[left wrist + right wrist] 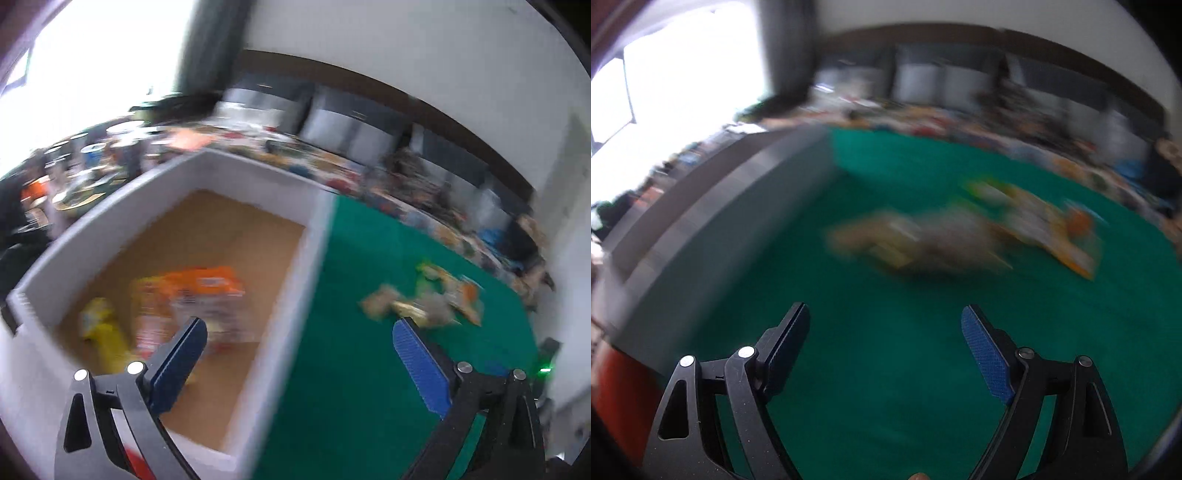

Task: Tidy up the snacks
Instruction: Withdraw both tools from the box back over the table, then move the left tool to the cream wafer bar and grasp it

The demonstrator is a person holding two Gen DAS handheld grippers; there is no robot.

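While both our claws, left gripper [299, 328] and right gripper [886, 314], gape empty, some snacks [192, 295] lie in the box [321, 236]; next we reach for the loose packets [960, 229] on the green mat [886, 369]

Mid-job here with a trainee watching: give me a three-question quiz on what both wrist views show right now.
1. True or false: the left gripper is shut on a snack.
2. Where do the orange packet and the yellow packet lie? A) in the white box with the brown floor B) on the green table mat C) between the right gripper's fingers
3. What does the right gripper face on the green mat?

Key
1. False: its jaws stand wide apart with nothing between them.
2. A
3. A blurred pile of loose snack packets, not yet boxed.
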